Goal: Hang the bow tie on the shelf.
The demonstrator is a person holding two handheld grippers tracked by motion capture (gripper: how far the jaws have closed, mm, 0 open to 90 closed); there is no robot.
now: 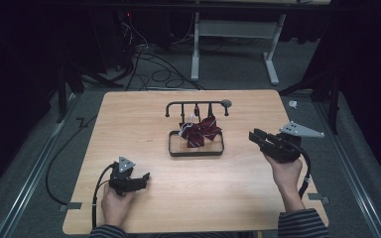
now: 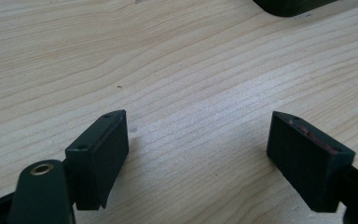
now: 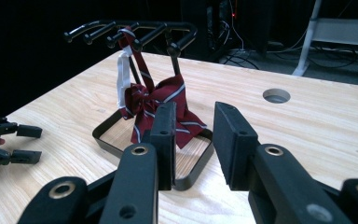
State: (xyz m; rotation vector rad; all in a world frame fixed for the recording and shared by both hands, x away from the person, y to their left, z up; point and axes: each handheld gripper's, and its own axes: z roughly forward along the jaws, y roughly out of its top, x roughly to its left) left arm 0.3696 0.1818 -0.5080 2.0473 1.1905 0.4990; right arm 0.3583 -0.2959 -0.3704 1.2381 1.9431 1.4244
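Evidently, the striped bow tie (image 3: 161, 105) is being kept hanging on the black rack (image 1: 197, 104), over its tray. The right gripper (image 3: 193, 140), jaws narrowly parted, is being aimed at it; the left gripper (image 2: 198, 154), spread wide, is being rested on the bench (image 1: 144, 193).

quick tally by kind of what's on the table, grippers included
black metal hanger stand with rectangular tray base: 1
dark red striped bow tie with white strap: 1
black hand-held gripper: 2, left and right
total: 4
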